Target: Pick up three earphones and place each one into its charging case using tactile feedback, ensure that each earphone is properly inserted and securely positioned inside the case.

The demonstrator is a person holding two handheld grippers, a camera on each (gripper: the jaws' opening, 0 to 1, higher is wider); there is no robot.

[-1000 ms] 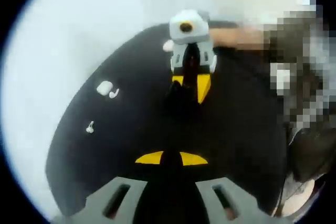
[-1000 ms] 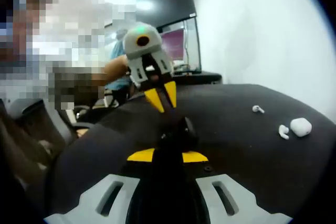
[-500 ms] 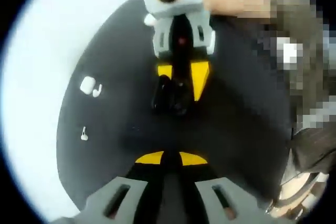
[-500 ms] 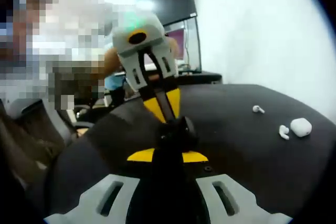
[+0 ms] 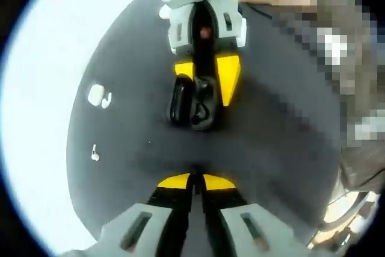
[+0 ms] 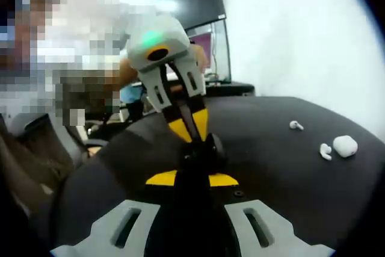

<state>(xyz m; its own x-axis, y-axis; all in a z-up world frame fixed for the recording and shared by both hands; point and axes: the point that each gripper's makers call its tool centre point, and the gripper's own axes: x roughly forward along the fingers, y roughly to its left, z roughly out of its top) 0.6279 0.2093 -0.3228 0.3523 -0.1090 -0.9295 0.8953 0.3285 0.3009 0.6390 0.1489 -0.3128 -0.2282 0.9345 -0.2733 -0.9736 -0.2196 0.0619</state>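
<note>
The left gripper view looks steeply down on the black table [image 5: 120, 167]; the right gripper view looks low across it. They face each other, sharing the black case [image 5: 192, 102] and white case [image 6: 344, 145].

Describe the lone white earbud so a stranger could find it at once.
Start at the round black table, then find the white charging case near its edge. One white earbud lies right beside that case; the lone earbud lies apart from both, on bare black surface.
</note>
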